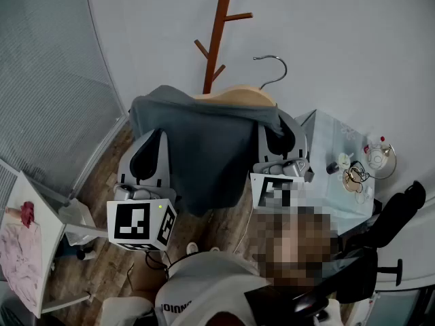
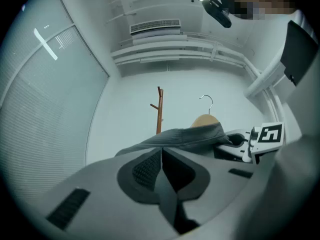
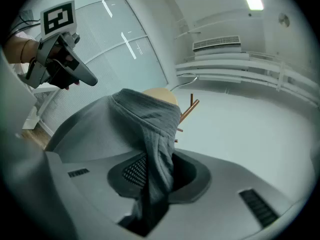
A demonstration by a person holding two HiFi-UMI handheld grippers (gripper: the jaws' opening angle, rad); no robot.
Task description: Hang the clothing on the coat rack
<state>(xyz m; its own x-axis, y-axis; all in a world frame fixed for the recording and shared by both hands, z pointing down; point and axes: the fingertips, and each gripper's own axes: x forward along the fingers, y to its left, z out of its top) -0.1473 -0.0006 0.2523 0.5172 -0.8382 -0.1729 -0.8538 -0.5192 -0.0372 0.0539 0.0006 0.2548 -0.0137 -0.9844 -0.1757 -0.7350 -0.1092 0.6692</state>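
Observation:
A grey garment hangs on a wooden hanger with a metal hook, held up in front of the white wall. My left gripper is shut on the garment's left shoulder edge. My right gripper is shut on a fold of the grey fabric at the right shoulder. The brown wooden coat rack stands just behind the hanger, its pegs above the hook. It also shows as the coat rack in the left gripper view and the coat rack in the right gripper view.
A glass-topped table with small items stands at the right, with a black chair beside it. A white stand with pink cloth is at the left, below a blinds-covered window. Wooden floor lies underneath.

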